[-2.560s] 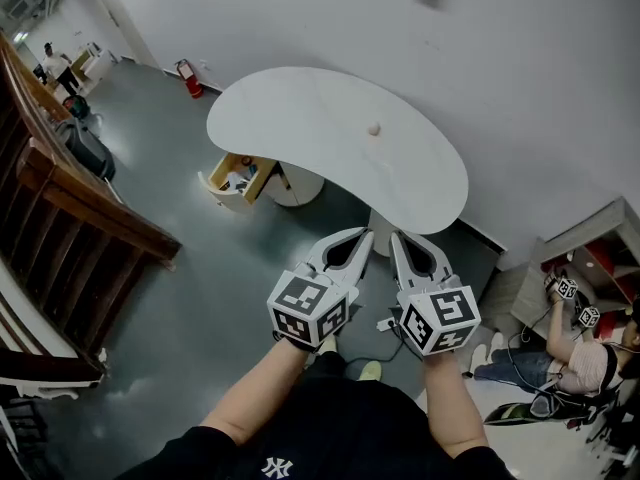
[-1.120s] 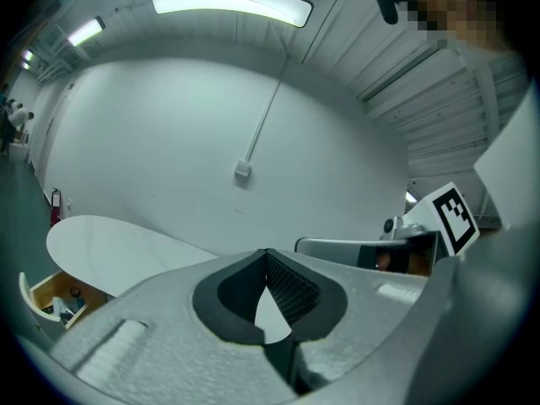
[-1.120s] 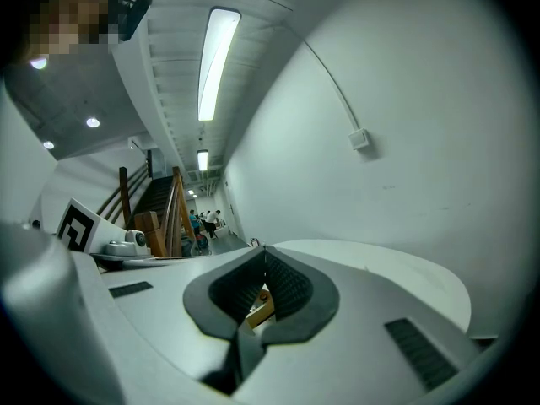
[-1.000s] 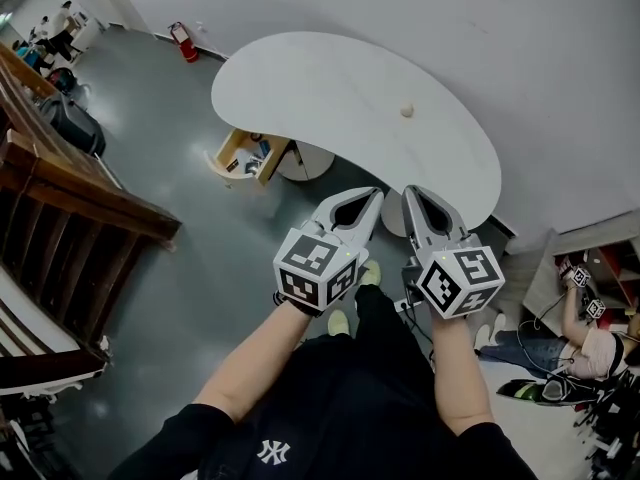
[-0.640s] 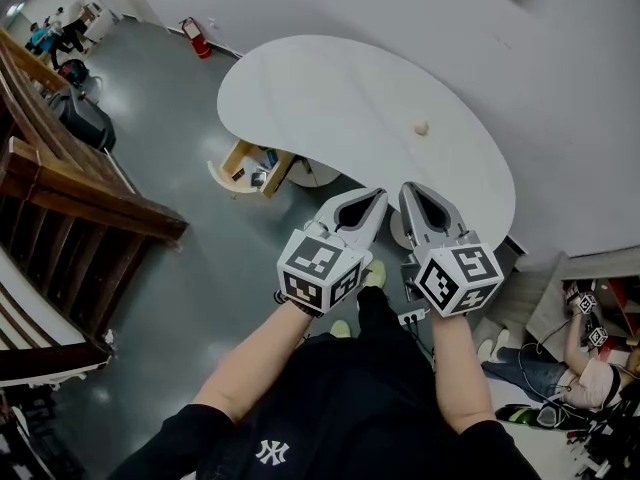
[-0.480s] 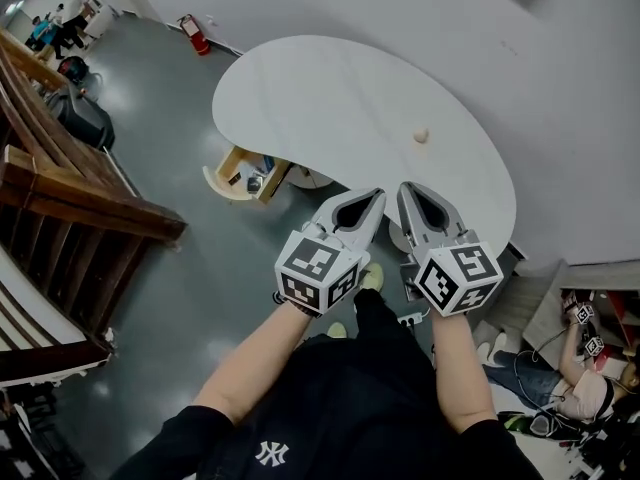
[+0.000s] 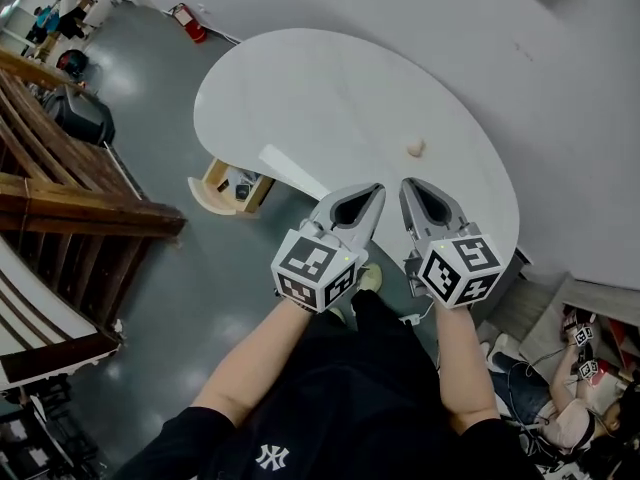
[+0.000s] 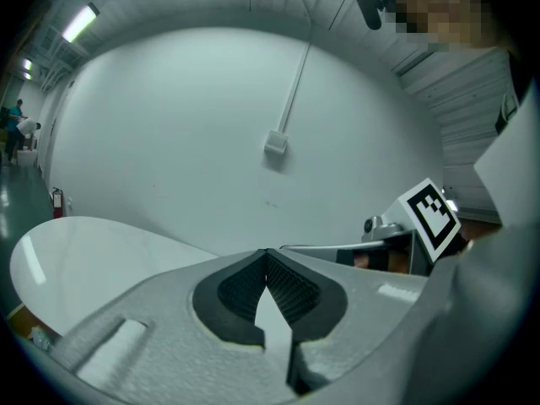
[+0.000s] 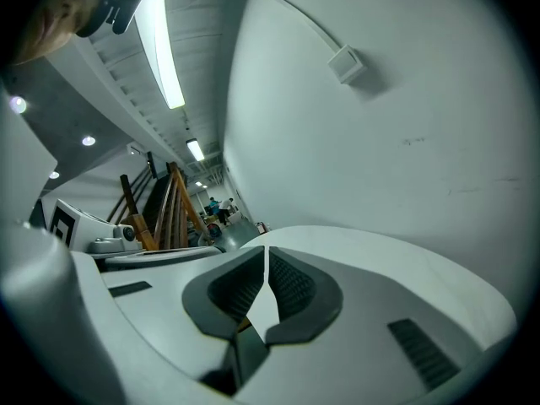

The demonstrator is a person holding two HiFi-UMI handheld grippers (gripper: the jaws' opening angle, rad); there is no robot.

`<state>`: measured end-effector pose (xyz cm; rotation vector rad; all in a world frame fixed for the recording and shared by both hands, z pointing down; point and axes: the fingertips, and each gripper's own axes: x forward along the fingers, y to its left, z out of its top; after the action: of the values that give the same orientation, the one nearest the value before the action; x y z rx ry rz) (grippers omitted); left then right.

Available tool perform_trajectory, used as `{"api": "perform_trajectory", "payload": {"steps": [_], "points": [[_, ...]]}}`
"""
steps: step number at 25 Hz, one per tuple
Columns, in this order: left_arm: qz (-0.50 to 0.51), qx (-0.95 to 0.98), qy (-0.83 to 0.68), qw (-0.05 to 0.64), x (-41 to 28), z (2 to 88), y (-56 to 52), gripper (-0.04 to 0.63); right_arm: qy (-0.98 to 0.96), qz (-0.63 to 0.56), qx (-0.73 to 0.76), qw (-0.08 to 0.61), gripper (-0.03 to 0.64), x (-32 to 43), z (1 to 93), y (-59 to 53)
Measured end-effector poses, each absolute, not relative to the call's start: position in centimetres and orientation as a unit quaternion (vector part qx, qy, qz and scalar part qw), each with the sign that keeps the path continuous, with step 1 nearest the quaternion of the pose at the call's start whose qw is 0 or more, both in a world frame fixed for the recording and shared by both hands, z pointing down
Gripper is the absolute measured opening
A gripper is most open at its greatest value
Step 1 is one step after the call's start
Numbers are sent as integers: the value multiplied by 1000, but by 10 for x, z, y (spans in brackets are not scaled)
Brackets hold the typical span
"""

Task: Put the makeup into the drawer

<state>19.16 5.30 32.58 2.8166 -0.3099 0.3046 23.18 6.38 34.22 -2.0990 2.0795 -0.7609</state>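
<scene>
White and kidney-shaped, the counter stood against a pale wall, with the small beige makeup piece lying alone on its top toward the right. The left tongs and the right tongs hung side by side by its near edge, each pair pressed together on nothing. Under the counter's left end a wooden drawer stood pulled open, well apart from the makeup piece.

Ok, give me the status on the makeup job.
Done: the wooden drawer under the white curved table stands open. In hand: nothing; the left gripper and right gripper are both shut and empty. Left: the small beige round item on that table is not yet picked up.
</scene>
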Motion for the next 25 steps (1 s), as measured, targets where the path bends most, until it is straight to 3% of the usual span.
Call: {"api": "perform_trajectory", "payload": {"steps": [25], "points": [[162,973,-36,162,305,430,-23,11,565,-382,-730,44,90,357,478,1]]}}
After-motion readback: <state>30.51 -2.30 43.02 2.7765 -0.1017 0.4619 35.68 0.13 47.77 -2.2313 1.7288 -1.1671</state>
